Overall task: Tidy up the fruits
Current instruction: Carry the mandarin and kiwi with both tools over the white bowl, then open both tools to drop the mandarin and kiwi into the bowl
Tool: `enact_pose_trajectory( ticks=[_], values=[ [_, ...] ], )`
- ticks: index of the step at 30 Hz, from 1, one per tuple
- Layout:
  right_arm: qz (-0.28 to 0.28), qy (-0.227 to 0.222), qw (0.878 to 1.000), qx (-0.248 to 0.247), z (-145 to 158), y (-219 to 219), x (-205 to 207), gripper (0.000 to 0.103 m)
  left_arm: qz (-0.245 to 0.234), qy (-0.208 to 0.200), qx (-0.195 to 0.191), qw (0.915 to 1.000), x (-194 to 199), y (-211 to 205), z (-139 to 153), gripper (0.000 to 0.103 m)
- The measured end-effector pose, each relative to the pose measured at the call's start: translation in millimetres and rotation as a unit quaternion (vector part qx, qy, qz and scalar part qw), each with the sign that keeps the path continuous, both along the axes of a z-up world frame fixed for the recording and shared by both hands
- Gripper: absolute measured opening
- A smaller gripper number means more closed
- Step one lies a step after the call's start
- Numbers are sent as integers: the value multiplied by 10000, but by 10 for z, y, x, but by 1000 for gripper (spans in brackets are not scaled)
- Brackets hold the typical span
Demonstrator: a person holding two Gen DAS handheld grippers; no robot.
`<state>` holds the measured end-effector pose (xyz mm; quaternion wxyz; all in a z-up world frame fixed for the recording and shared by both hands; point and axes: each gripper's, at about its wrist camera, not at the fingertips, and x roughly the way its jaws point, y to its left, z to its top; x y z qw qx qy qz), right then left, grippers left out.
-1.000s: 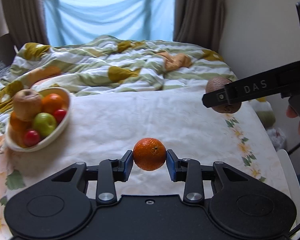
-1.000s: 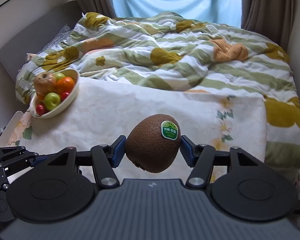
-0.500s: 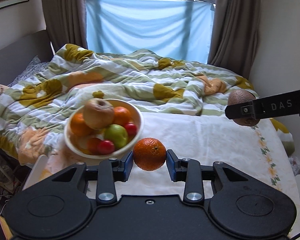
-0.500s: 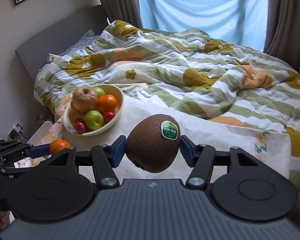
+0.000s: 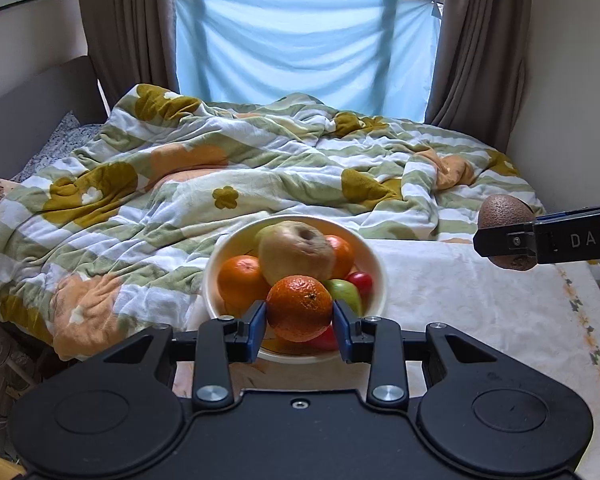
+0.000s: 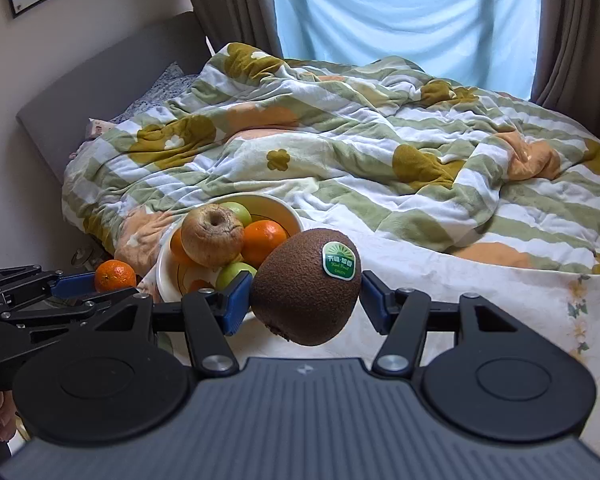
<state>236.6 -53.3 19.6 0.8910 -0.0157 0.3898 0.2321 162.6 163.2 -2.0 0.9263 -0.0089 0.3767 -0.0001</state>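
Rumpled floral quilt [image 5: 260, 168] on the bed beyond both hand-held grippers, white fruit bowl [image 5: 374, 264] on the cloth-covered table [image 5: 480, 312] just ahead of the left hand-held gripper [image 5: 300, 320] clamped on a mandarin [image 5: 299, 307], right hand-held gripper [image 6: 306, 300] grasping a stickered kiwi [image 6: 300, 292], bowl ahead to its left.

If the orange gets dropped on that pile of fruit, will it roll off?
Probably it could: the orange is round, and the bowl is already heaped, topped by a big brownish apple. It likely settles better in a gap near the rim.
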Motion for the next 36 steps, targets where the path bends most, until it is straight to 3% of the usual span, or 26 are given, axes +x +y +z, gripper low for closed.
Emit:
enact_pose_trajectory(
  ticks=[10, 21, 22, 24, 25, 26, 36],
  values=[
    [-584, 308, 9978, -97, -316, 436, 238, 74, -367, 374, -76, 9986, 443, 472, -396, 40],
    [-911, 562, 9941, -199, -634, 583, 443, 74, -715, 714, -90, 9948, 679, 559, -729, 40],
    [-919, 567, 9940, -198, -648, 589, 461, 74, -725, 725, -79, 9947, 683, 561, -740, 43],
    [-921, 576, 9939, -209, -665, 603, 493, 74, -709, 698, -93, 9950, 682, 567, -731, 64],
    [-919, 577, 9939, -219, -672, 607, 503, 74, -679, 650, -87, 9955, 675, 569, -714, 81],
    [-913, 576, 9939, -227, -678, 605, 506, 74, -666, 587, -84, 9960, 660, 570, -692, 89],
    [-440, 413, 9977, -302, -746, 659, 574, 74, -526, 607, -136, 9967, 507, 617, -556, 90]
  ],
)
